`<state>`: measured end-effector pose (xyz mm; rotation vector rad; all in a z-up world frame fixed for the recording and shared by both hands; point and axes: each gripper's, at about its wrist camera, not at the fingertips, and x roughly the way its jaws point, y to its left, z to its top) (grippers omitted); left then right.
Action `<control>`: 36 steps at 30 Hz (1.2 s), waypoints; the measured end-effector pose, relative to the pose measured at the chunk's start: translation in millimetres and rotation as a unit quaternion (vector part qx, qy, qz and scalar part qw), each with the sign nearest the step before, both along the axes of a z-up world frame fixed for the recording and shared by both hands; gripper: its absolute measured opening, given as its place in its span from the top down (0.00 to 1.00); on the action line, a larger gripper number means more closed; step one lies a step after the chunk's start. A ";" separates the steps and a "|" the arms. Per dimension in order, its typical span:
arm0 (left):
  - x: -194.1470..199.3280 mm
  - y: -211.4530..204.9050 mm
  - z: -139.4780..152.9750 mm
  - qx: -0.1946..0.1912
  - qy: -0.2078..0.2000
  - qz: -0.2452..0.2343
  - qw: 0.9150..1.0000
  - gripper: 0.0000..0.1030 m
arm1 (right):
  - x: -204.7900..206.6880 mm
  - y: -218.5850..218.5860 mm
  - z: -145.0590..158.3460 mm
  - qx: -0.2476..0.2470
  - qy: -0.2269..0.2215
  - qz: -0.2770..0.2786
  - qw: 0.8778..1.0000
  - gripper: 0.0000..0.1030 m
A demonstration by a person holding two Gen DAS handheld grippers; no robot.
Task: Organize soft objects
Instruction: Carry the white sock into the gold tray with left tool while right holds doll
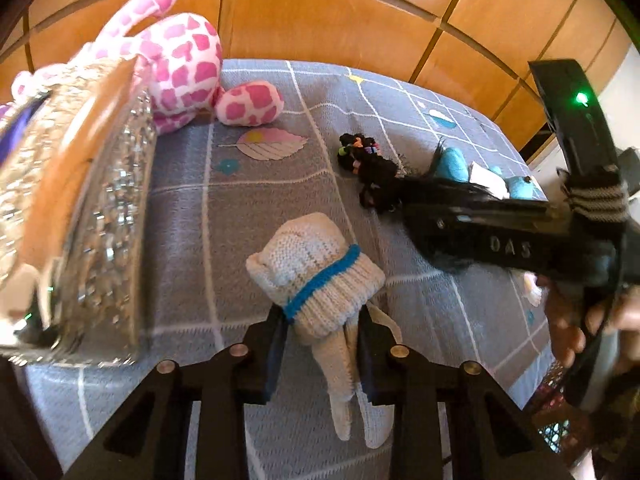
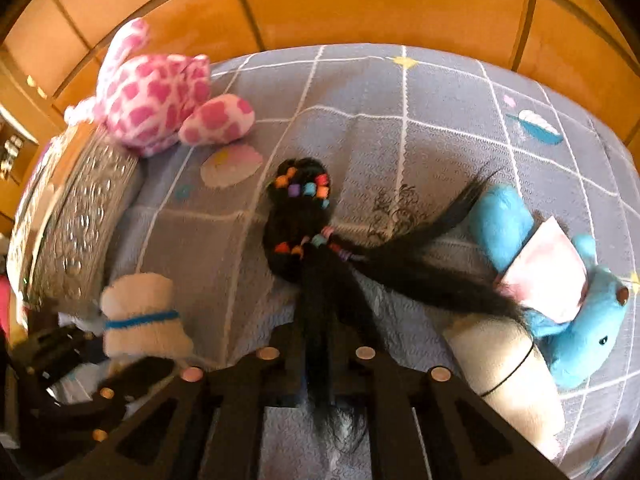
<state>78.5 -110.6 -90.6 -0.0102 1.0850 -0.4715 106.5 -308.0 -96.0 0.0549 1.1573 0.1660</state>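
In the left wrist view my left gripper (image 1: 322, 322) is shut on a white knitted sock bundle (image 1: 316, 268) with a blue stripe, held just above the grey bedspread (image 1: 260, 200). The same bundle (image 2: 140, 316) shows at the lower left of the right wrist view. My right gripper (image 2: 328, 346) is shut on a long strand of a black hairpiece (image 2: 298, 216) tied with coloured bands, whose bulk lies on the bed ahead. From the left wrist view the right gripper (image 1: 424, 224) comes in from the right with hair draped along it.
A pink-and-white spotted plush (image 1: 188, 64) sits at the back left beside a silver sequined basket (image 1: 100, 200). A blue teddy (image 2: 580, 320) and a cream roll (image 2: 500, 364) lie at the right. Wooden panels (image 2: 360, 4) stand behind the bed.
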 end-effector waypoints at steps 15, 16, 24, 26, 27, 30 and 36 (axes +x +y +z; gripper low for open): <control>-22.2 4.7 35.3 0.003 -0.062 -0.012 0.998 0.70 | 22.0 11.6 -18.8 -0.097 -0.015 0.017 0.995 0.91; -22.0 5.5 40.0 0.001 -0.068 -0.012 0.998 0.70 | 20.1 10.4 -18.4 -0.096 -0.020 0.017 0.995 0.92; 9.4 30.1 76.5 -0.017 -0.100 0.028 0.994 0.70 | 22.7 -8.9 -18.7 -0.043 -0.003 -0.006 0.999 0.90; 21.9 42.7 87.7 -0.020 -0.111 0.048 0.992 0.70 | 21.3 -9.7 -17.8 -0.049 -0.005 -0.004 0.999 0.90; 27.8 50.3 92.3 -0.021 -0.115 0.060 0.991 0.70 | 20.8 -8.4 -17.8 -0.054 -0.007 -0.002 0.999 0.90; 45.3 78.9 104.4 -0.034 -0.119 0.099 0.987 0.70 | 18.3 -1.6 -19.4 -0.067 -0.013 0.002 0.998 0.90; 54.3 149.6 116.2 -0.030 -0.138 0.204 0.969 0.70 | 19.9 9.3 -24.2 -0.092 -0.021 0.012 0.996 0.90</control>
